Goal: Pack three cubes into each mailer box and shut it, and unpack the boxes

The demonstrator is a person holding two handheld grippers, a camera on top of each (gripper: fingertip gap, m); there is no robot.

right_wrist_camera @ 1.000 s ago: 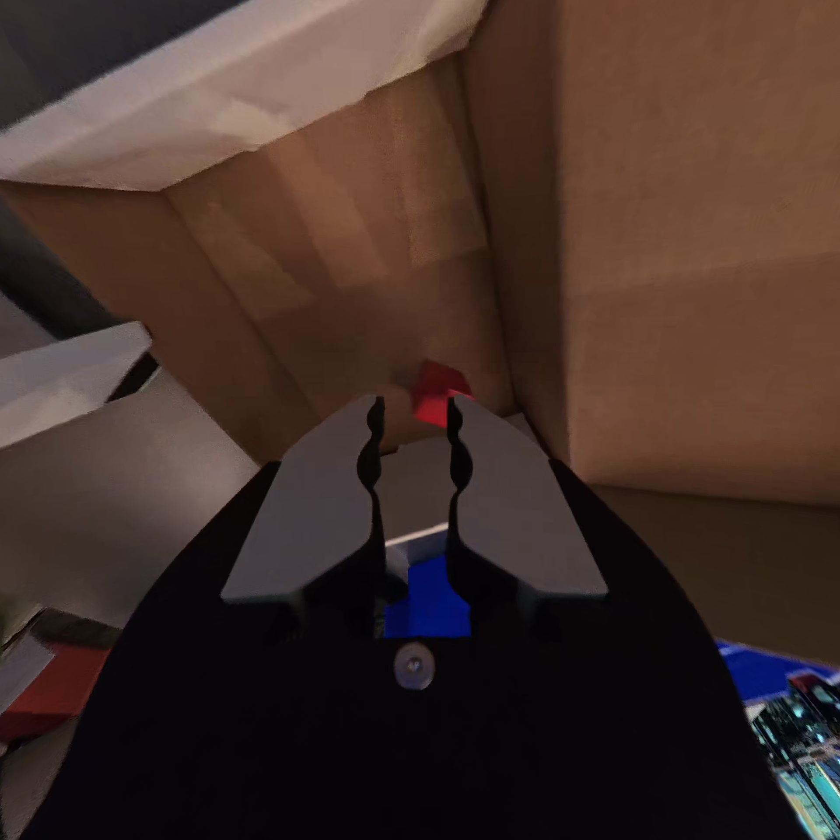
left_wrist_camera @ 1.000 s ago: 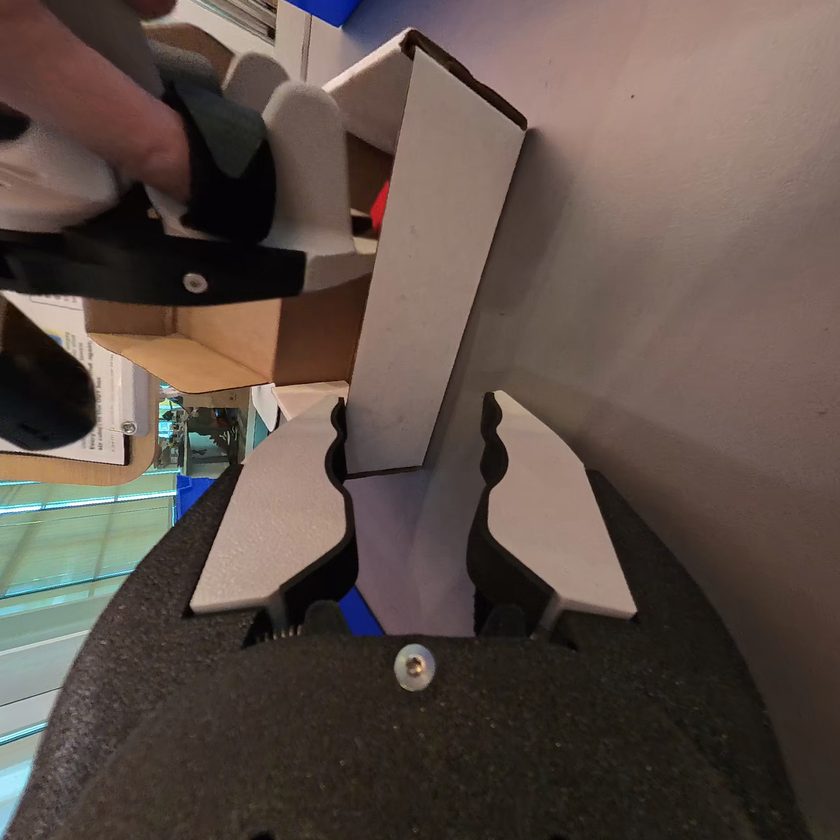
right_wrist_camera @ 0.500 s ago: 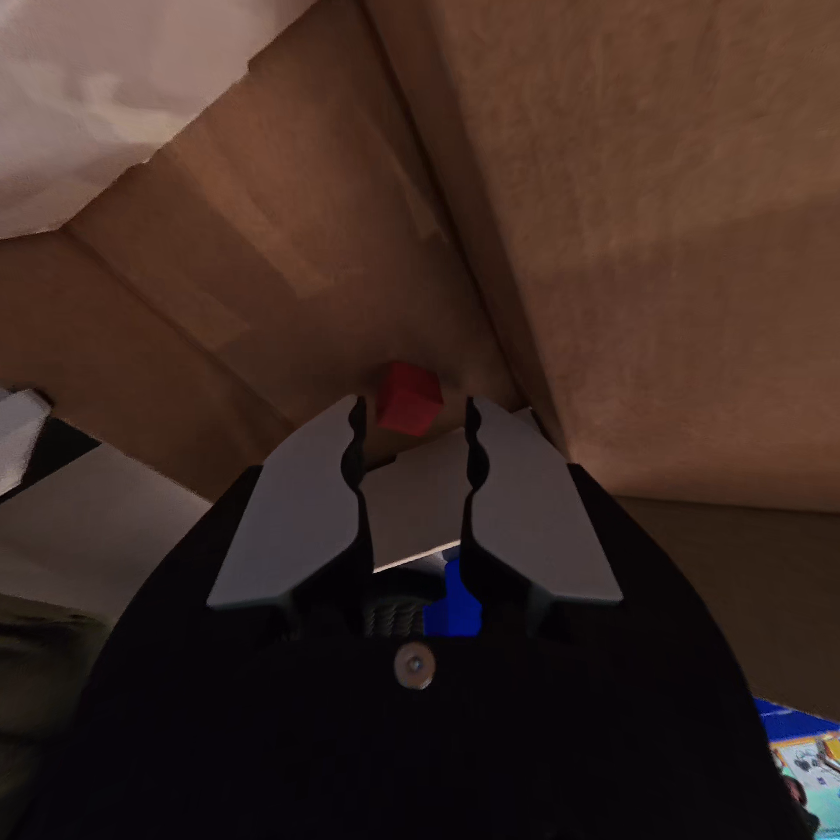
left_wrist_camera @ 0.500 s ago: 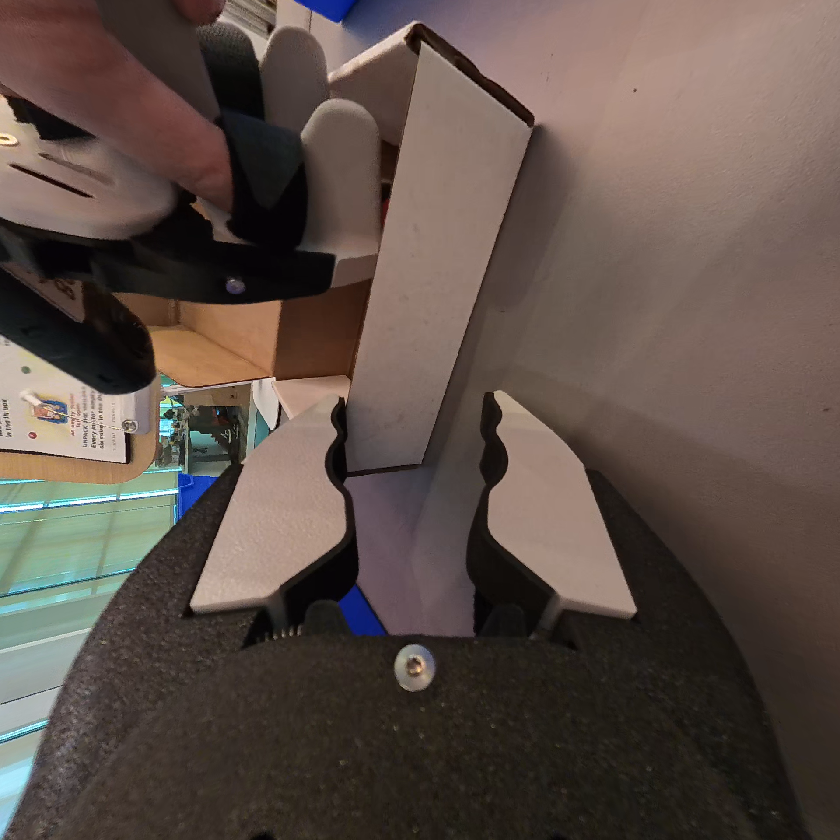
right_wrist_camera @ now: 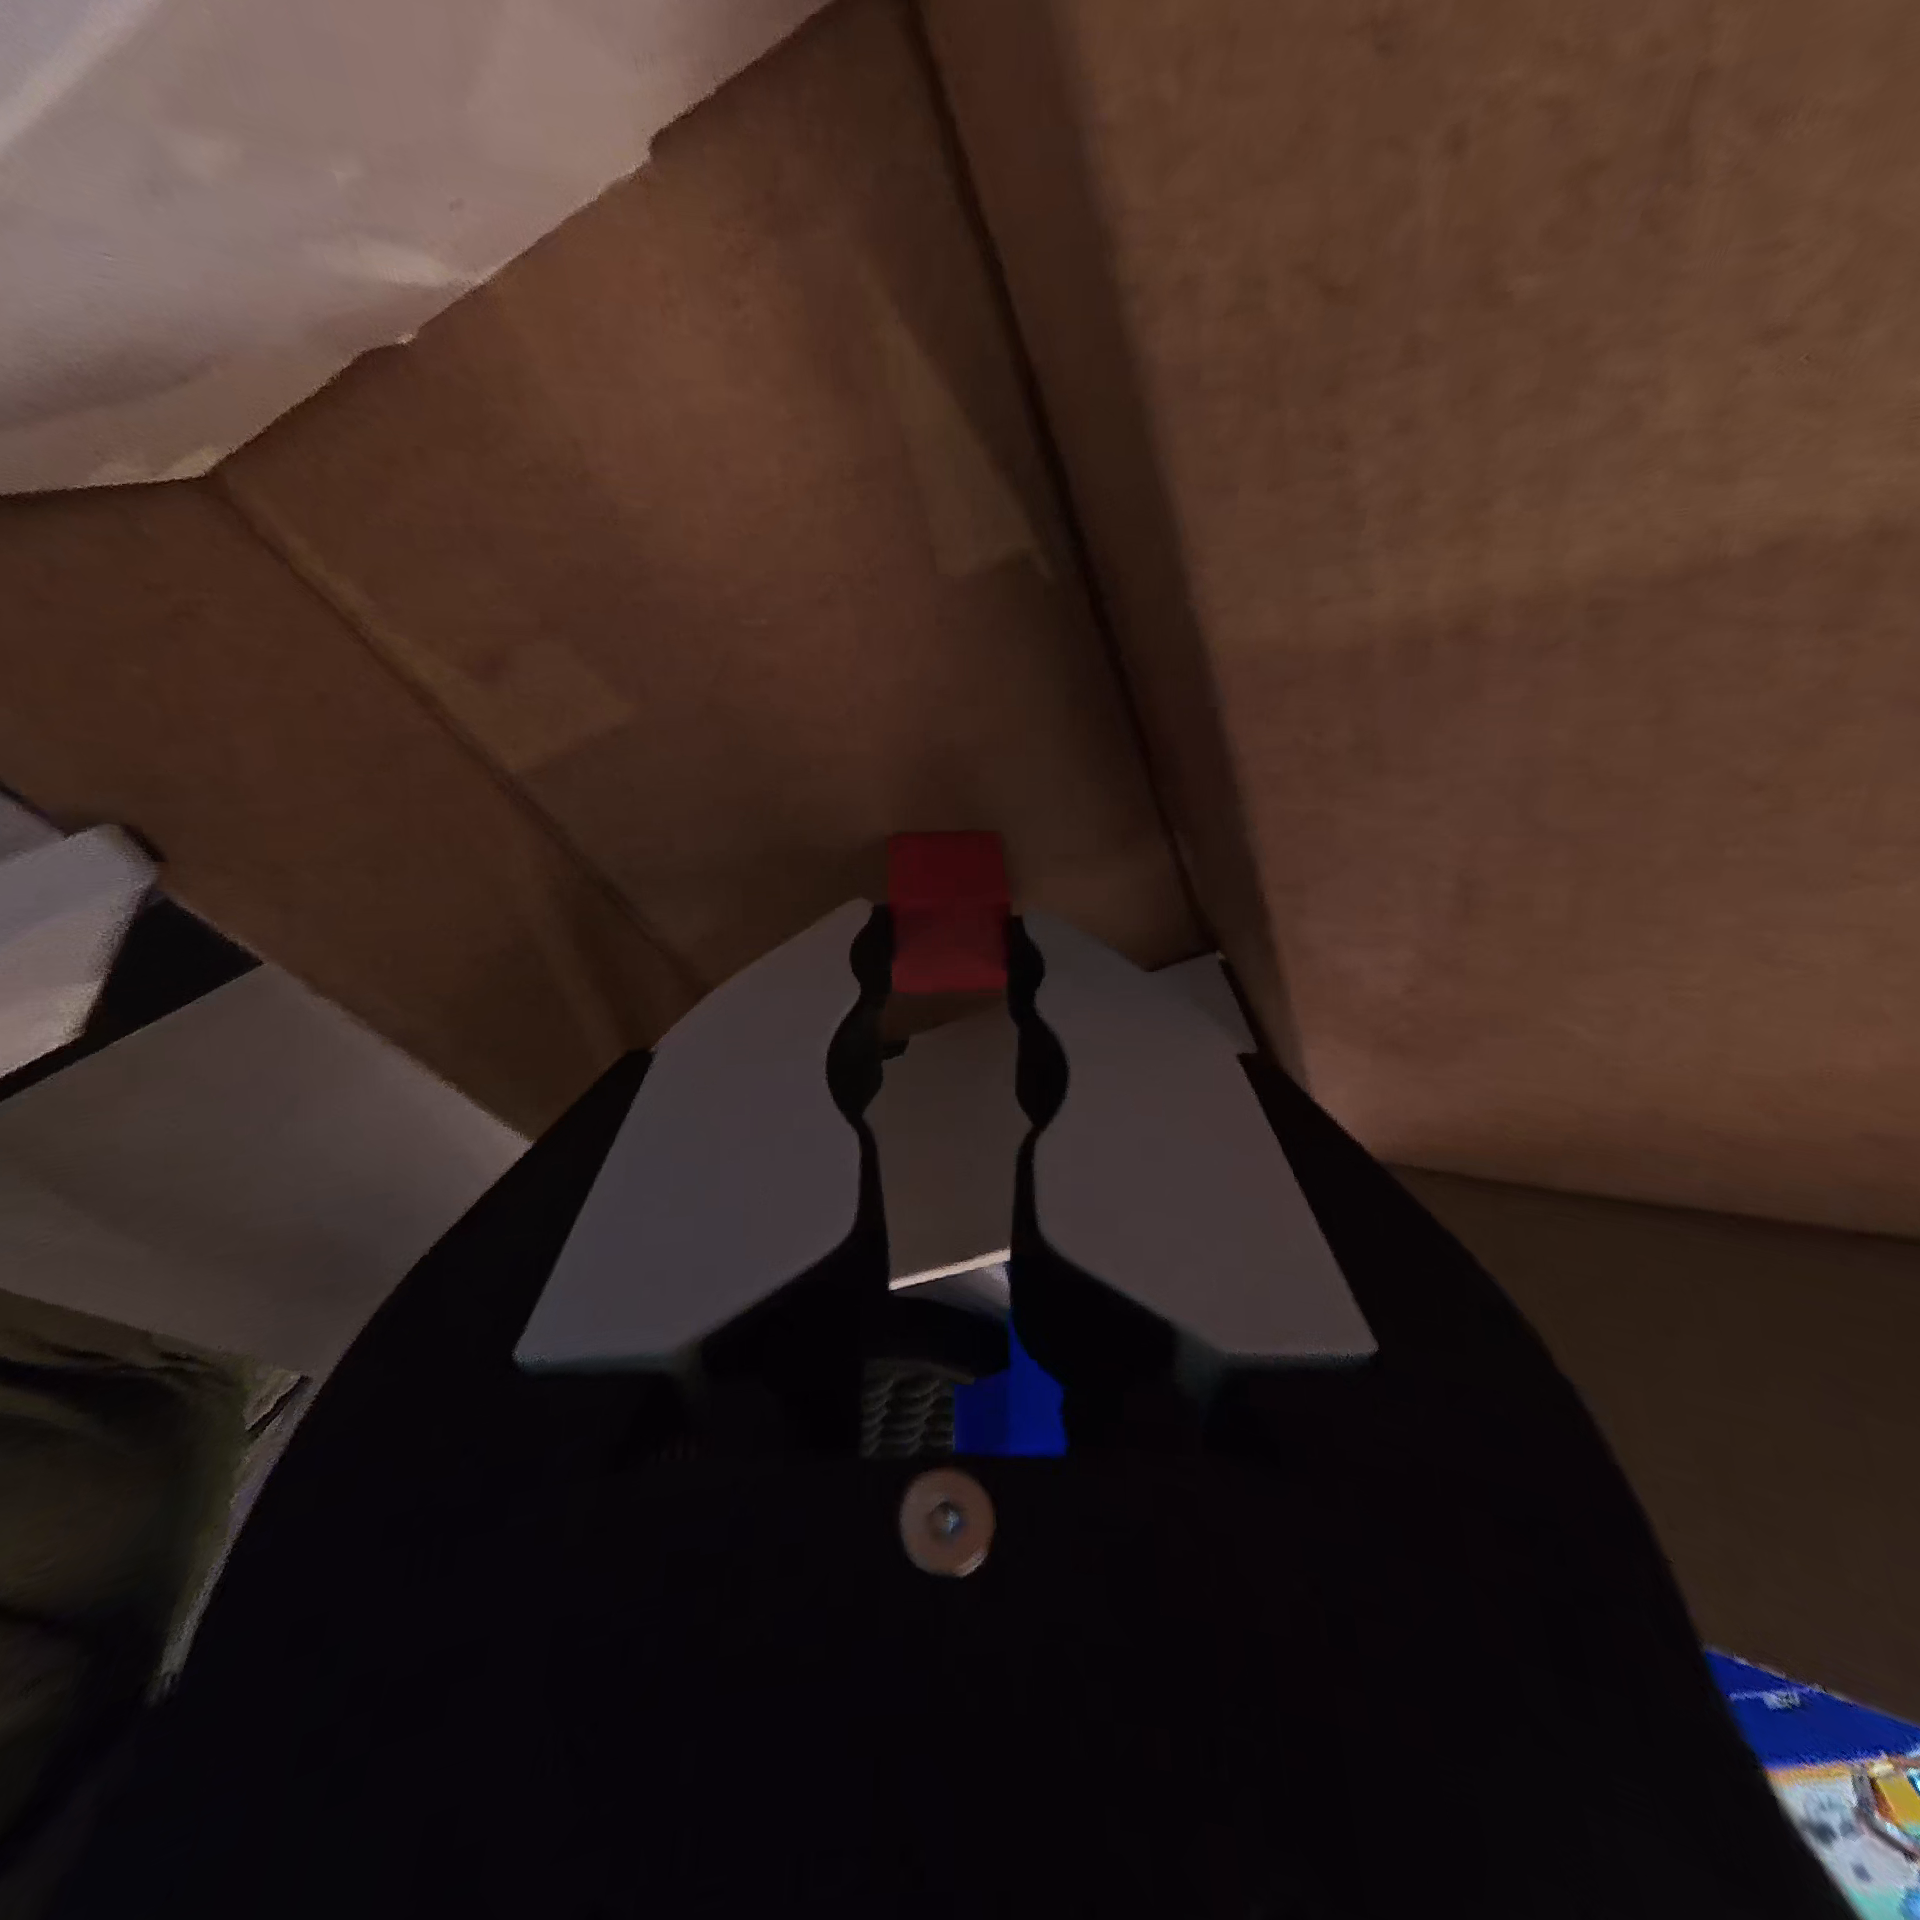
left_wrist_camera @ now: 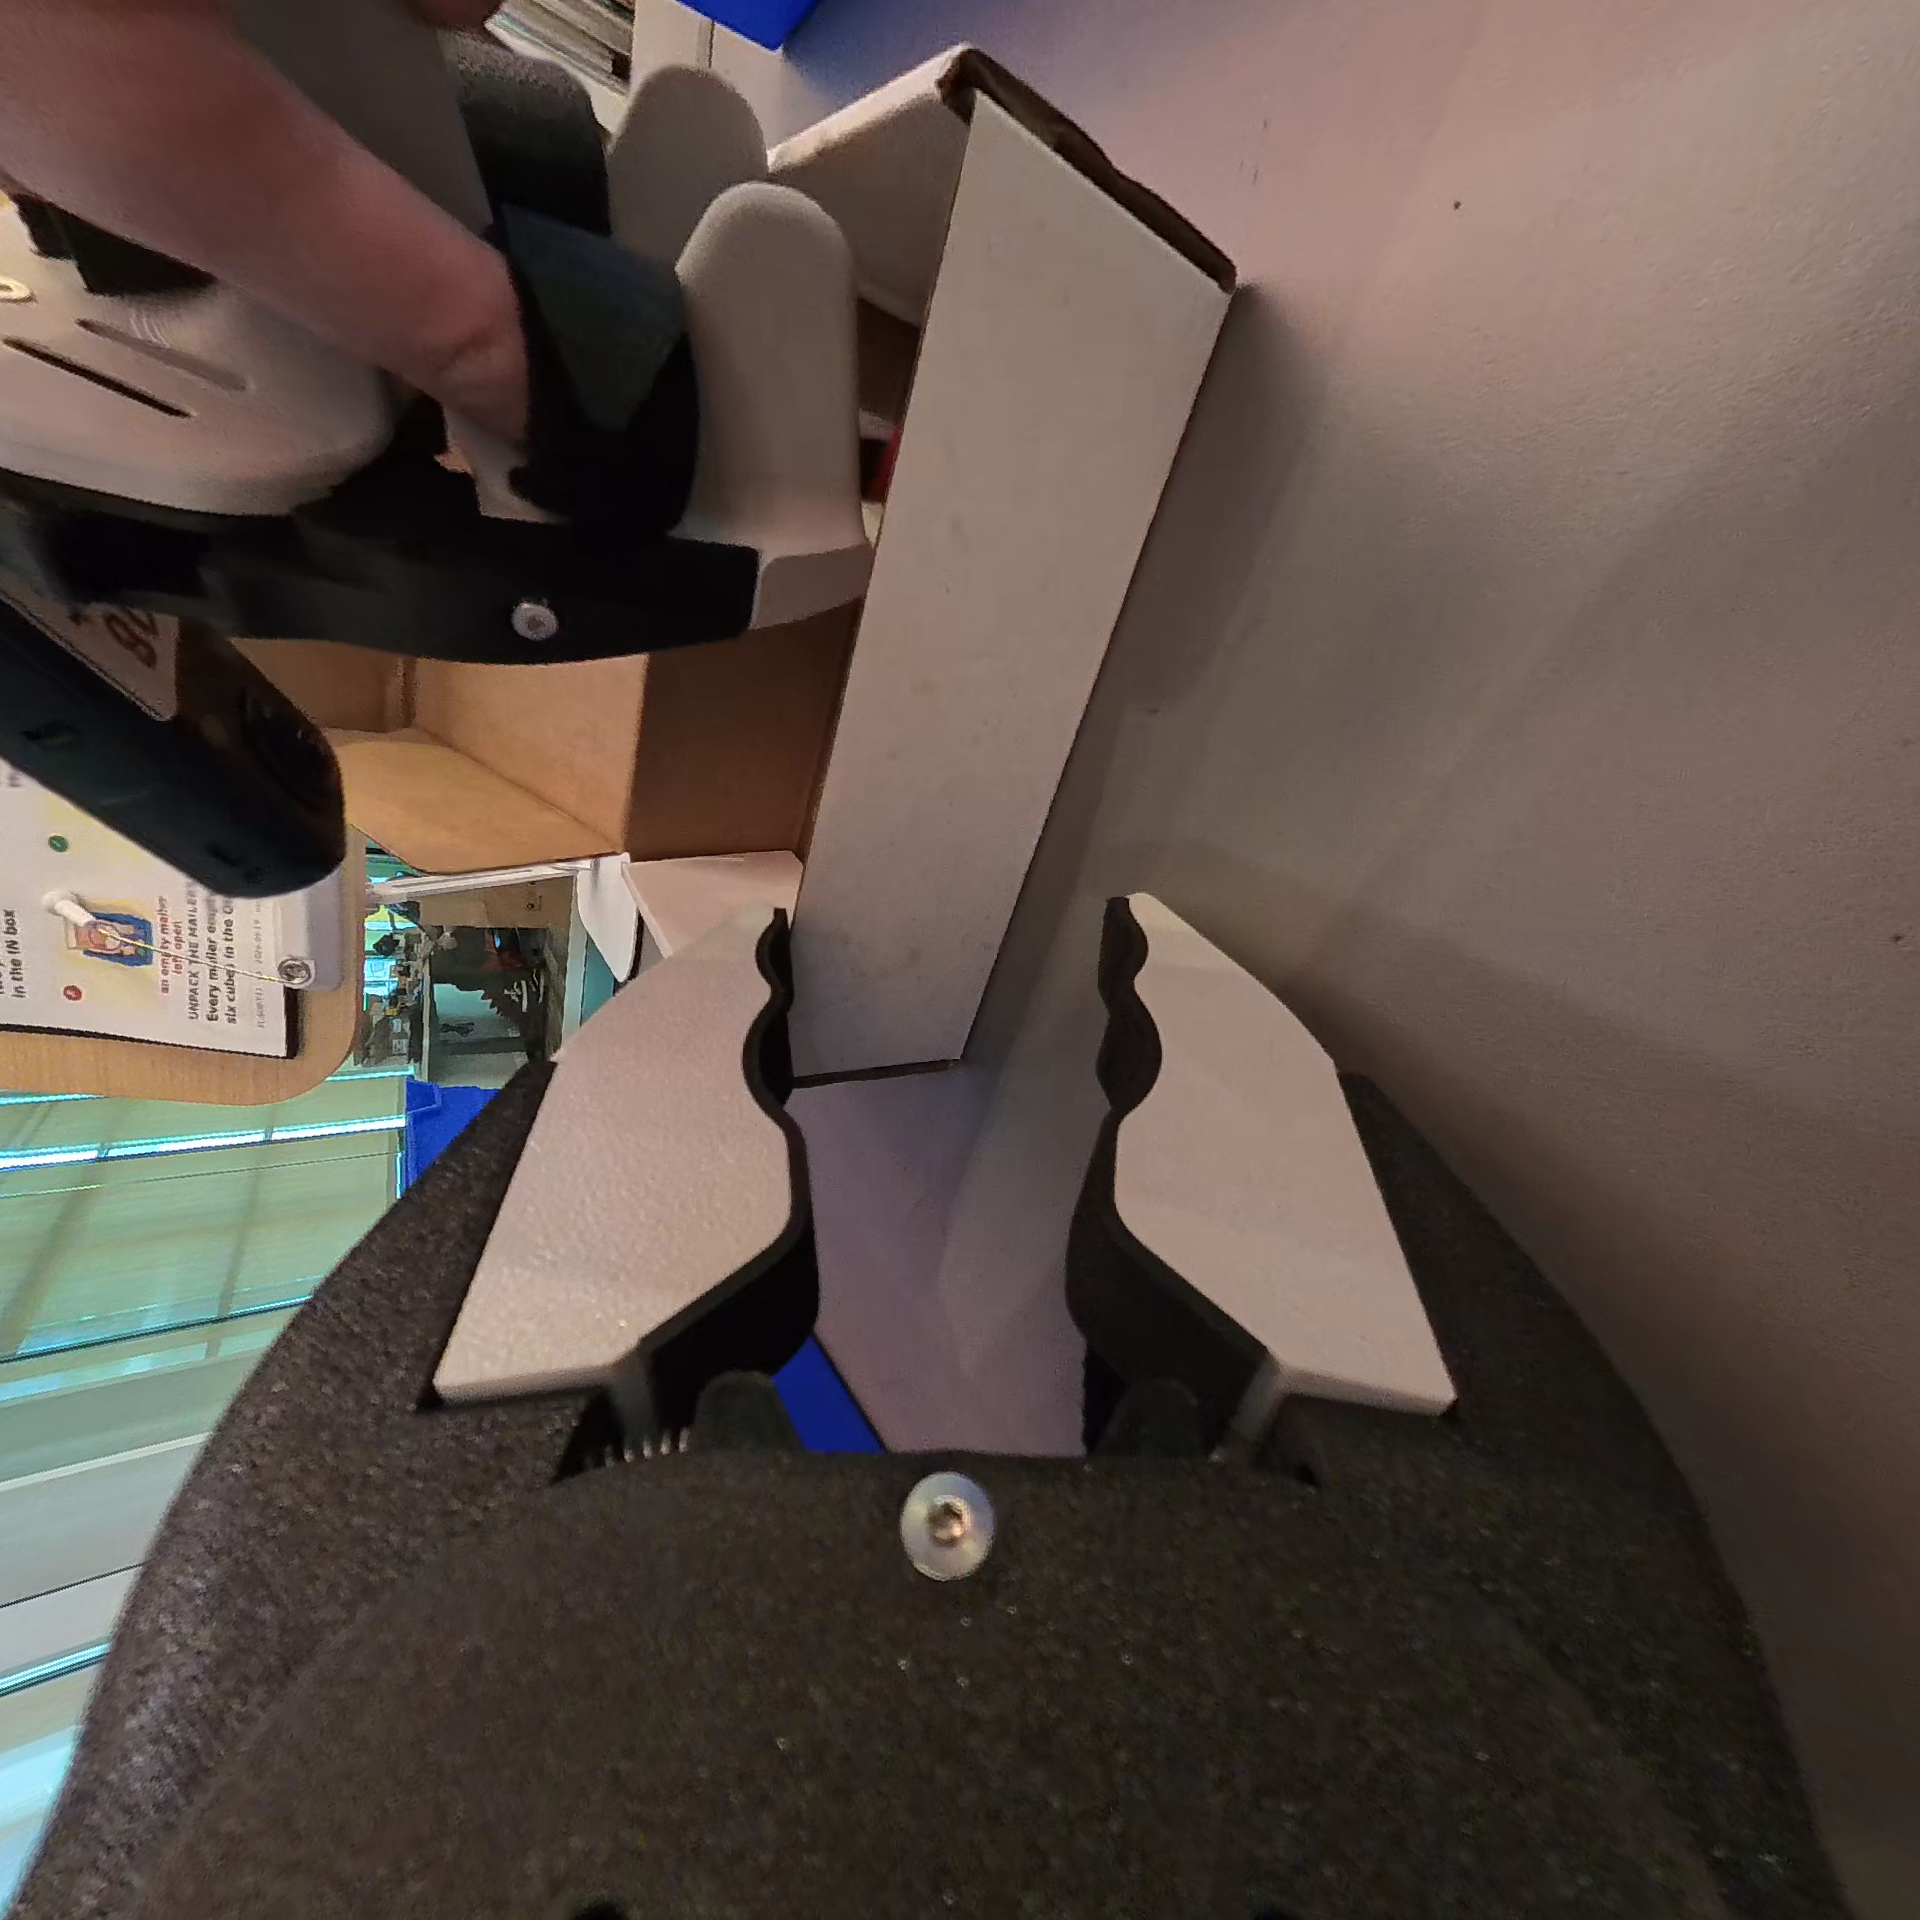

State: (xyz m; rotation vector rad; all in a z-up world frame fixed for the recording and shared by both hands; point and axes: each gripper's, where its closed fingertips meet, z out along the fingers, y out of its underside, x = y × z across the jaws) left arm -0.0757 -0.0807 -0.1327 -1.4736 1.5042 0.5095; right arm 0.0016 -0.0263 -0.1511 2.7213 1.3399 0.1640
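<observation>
The right gripper [right_wrist_camera: 948, 935], a moment ago open before the red cube [right_wrist_camera: 948, 909], now pinches it inside the mailer box [left_wrist_camera: 1023, 623], ready for unpacking, while the left gripper [left_wrist_camera: 945, 961] stays released beside the box's white wall.

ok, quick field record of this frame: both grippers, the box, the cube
left gripper: open, white box wall against one finger's inner edge
right gripper: inside the box, shut on red cube
red cube: pinched at the fingertips, near an inside corner
mailer box: open, white outside, brown inside, on the grey surface
other cubes: none visible
</observation>
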